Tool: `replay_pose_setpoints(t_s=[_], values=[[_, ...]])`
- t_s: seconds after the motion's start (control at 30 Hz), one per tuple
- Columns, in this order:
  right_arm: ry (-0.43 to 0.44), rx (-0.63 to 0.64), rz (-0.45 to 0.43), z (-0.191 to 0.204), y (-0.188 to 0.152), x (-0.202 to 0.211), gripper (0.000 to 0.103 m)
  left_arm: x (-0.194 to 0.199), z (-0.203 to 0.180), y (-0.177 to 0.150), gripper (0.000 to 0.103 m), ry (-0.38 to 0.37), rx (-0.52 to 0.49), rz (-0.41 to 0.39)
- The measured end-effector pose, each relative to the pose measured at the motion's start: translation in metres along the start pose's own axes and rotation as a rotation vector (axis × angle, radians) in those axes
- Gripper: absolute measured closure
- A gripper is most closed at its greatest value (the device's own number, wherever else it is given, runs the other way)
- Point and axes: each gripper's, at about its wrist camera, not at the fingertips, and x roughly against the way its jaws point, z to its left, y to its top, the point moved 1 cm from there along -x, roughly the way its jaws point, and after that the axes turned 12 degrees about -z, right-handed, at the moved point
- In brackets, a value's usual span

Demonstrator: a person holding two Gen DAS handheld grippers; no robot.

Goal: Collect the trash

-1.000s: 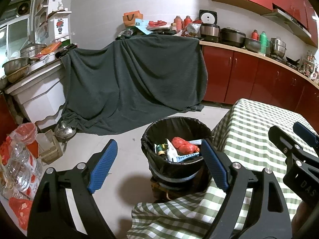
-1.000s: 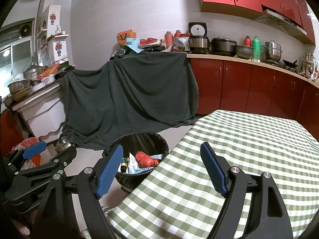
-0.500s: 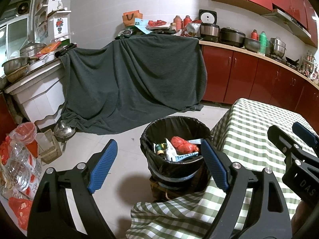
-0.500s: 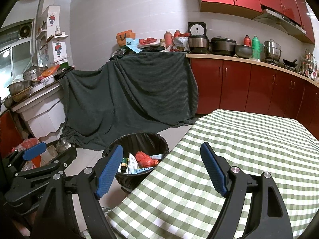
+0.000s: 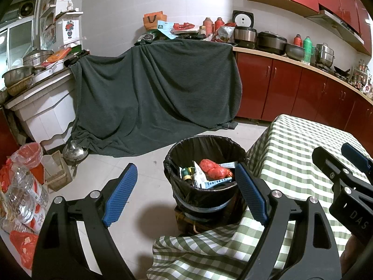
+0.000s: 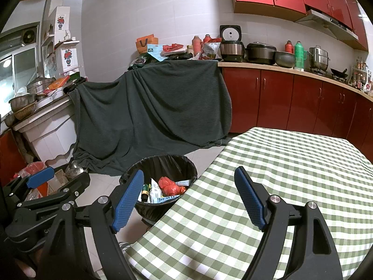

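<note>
Hovering wide apart and empty, the left gripper (image 5: 184, 192) frames the round black bin with its black plastic liner (image 5: 205, 161), while the right gripper (image 6: 188, 196), equally spread and holding nothing, hangs over the green-and-white checked tablecloth (image 6: 291, 163), which shows no litter in either view. The bin stands on the floor just beside the table's edge, holding a knotted red plastic bag (image 5: 213, 169), paper wrappers and a small green-and-yellow bottle (image 5: 185, 173). These look light and crushable; the red bag is probably soft and slippery, best pinched at its knot. Farther off, a dark grey cloth (image 5: 153, 98) drapes over furniture against the wall.
</note>
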Motion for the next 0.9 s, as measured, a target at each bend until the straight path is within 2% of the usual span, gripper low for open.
replay_pose_setpoints(t_s=[0.9], values=[[0.001, -0.001, 0.001, 0.0000, -0.0002, -0.0001, 0.025, 0.0018, -0.0022, -0.0039, 0.019, 0.014, 0.002, -0.014]])
